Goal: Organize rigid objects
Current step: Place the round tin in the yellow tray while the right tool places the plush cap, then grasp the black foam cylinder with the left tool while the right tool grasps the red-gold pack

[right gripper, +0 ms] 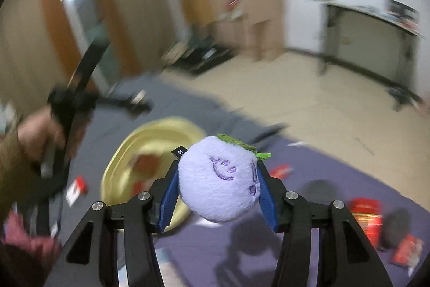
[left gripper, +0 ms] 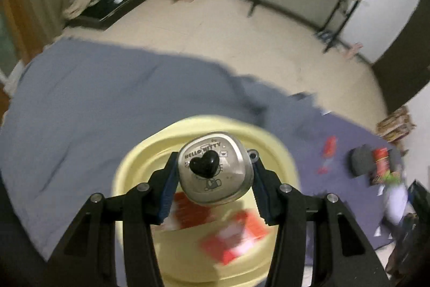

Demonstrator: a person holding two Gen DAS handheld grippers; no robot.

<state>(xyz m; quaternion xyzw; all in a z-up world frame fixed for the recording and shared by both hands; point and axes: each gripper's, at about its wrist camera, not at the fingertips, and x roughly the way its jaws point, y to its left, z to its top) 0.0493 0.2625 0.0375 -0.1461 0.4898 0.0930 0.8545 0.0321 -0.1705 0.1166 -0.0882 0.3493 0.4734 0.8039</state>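
Item, left gripper (left gripper: pixel 215 174): pads clamped on either side of a small steel tin (left gripper: pixel 215 170) with a black heart knob and cartoon print, lid facing the camera, a small lug at its right edge. Held directly above the yellow basin (left gripper: pixel 129 166), which fills the view under the fingers and already holds red packets (left gripper: pixel 233 236). Judged the nearer hand to the drop point: a release here would likely land the tin inside the rim. Item, right gripper (right gripper: pixel 216 182): pads pressed into a lilac plush (right gripper: pixel 219 179) with a stitched face and green leaf tuft, carried clear of the cloth. The basin lies ahead and to the left of these fingers, partly beyond them, so this hand would have to travel leftward to reach it. Item, purple sheet (right gripper: pixel 309 160) on the floor: scattered red packets and dark round things to the right, blurred, not identified. Item, person's hand (right gripper: pixel 35 136) with the other gripper, at left in the right wrist view.
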